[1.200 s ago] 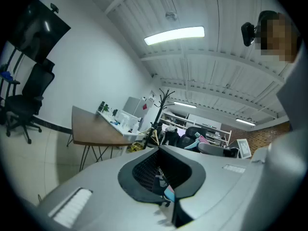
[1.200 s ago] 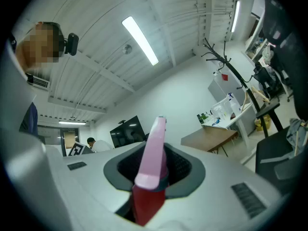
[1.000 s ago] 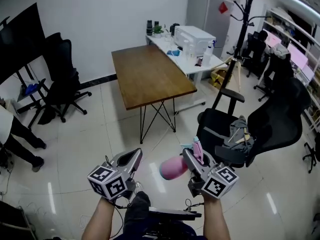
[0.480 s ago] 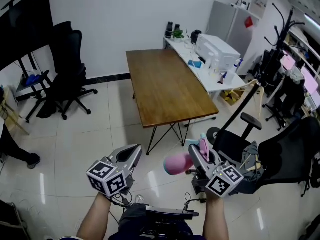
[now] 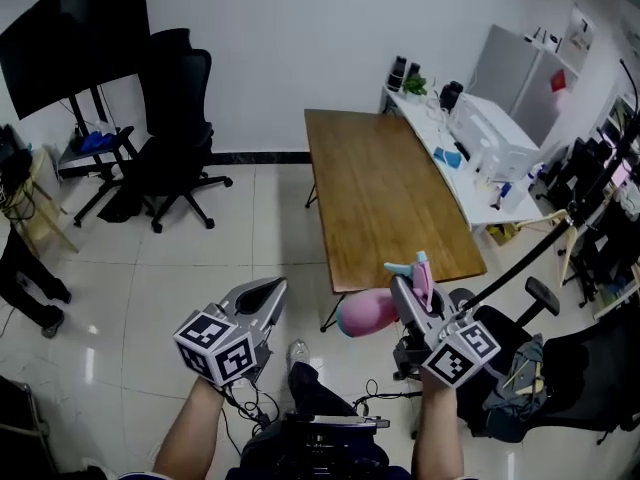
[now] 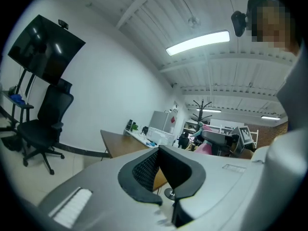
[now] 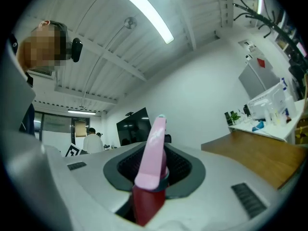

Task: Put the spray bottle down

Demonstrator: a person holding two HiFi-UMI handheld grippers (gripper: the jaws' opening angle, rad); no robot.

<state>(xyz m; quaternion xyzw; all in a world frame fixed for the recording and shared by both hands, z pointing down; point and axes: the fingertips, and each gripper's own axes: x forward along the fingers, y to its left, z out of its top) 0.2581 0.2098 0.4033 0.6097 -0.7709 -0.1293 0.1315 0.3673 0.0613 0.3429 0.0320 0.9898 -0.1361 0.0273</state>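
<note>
Clamping spray bottle (image 5: 366,311) sideways, right gripper (image 5: 408,290)

Wooden table (image 5: 385,193) — on tiled floor (image 5: 200,268)

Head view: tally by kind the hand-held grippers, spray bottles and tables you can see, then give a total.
hand-held gripper: 2, the left hand-held gripper and the right hand-held gripper
spray bottle: 1
table: 2, the wooden table and the white table
Total: 5
</note>
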